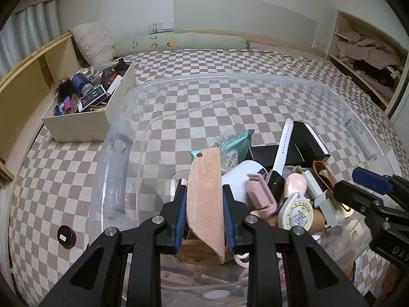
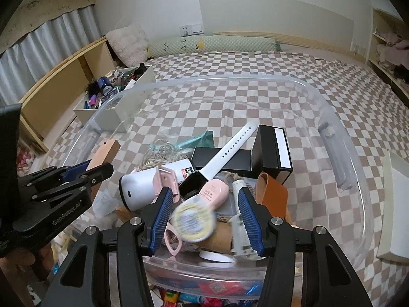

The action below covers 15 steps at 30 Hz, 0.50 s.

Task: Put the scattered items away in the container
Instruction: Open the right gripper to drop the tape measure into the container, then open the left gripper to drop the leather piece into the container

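Tub: clear plastic tub (image 1: 255, 81) on the checked bed (image 1: 281, 61), its contents heaped toward 5 o'clock in the left view.
Tub contents: one white watch strap (image 2: 230, 151), two black boxes (image 2: 273, 151), one pink bottle (image 2: 213, 194), one round yellow-labelled disc (image 2: 193, 221) — blurred, one cable tangle (image 2: 163, 153), one white cylinder (image 2: 153, 184).
Box: beige box (image 1: 84, 125) at 10 o'clock, crammed with small things too jumbled to count.
Left gripper (image 1: 204, 199): jaws clamped on a wooden strip (image 1: 205, 192), held over the tub.
Right gripper (image 2: 204, 217): jaws apart over the heap, gripping nothing.
Loose: one black puck (image 1: 67, 236) on the bed, outside the tub at 8 o'clock.
Cut off: strip's lower end — hidden behind the jaws.
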Available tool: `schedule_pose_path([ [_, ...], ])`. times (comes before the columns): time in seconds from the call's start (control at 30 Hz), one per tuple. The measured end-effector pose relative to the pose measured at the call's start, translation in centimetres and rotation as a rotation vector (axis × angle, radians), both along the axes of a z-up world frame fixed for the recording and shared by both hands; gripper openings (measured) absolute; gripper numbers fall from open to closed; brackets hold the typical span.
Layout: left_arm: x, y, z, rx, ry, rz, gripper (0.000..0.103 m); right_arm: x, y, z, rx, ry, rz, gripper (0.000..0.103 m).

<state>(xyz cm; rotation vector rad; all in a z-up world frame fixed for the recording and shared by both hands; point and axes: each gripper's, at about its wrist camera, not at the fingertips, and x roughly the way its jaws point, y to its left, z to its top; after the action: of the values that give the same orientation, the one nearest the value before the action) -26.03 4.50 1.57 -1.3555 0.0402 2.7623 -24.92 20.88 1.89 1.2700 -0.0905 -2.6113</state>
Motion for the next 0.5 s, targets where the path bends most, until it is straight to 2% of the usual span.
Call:
schedule_pose_path([
  [0.33, -0.2, -0.34, -0.62, -0.014, -0.026, 0.019, 0.028, 0.0, -0.16, -0.15, 0.004, -0.006, 0.008, 0.054],
  [0.43, -0.11, -0.25, -0.51, -0.019, -0.022, 0.026, 0.046, 0.0, -0.14, -0.13, 0.007, -0.007, 0.008, 0.054],
  [0.5, 0.02, -0.27, -0.27, -0.016, -0.011, 0.025, 0.049, 0.08, -0.11, -0.07, 0.009, -0.006, 0.007, 0.054],
])
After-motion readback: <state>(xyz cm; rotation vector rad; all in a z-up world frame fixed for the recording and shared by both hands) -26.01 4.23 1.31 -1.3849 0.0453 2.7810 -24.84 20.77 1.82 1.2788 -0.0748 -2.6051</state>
